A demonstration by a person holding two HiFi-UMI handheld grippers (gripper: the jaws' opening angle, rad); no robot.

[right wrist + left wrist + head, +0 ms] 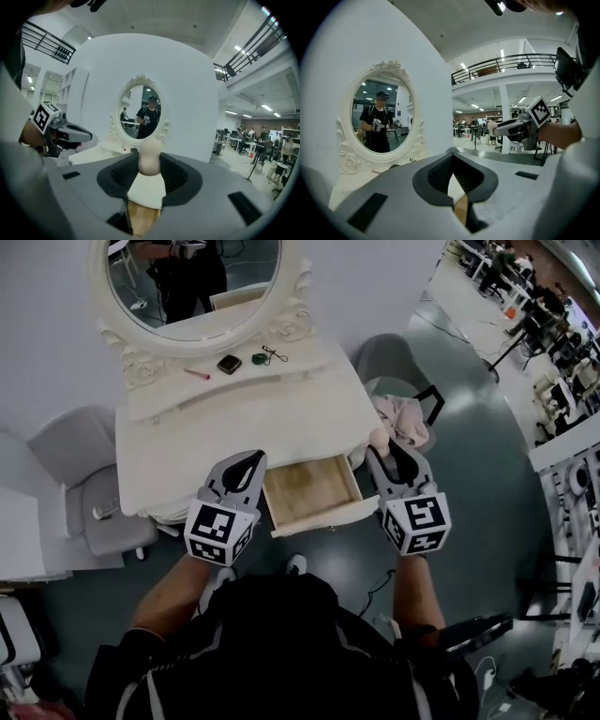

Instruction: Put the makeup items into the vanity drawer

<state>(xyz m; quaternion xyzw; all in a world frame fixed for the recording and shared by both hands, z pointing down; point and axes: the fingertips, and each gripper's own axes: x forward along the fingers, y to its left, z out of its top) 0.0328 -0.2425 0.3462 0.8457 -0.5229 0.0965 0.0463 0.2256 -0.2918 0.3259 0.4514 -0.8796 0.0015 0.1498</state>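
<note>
Sponge (150, 161), smooth beige egg, open rectangular wooden drawer (309, 491)

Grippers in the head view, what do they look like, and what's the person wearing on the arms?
The left gripper and the right gripper are light grey tapering shells, with black ribbed lining inside the jaws. Each carries a white cube with black square markers at its rear. No cables show. The person wears a black short-sleeved top, forearms bare.
</note>
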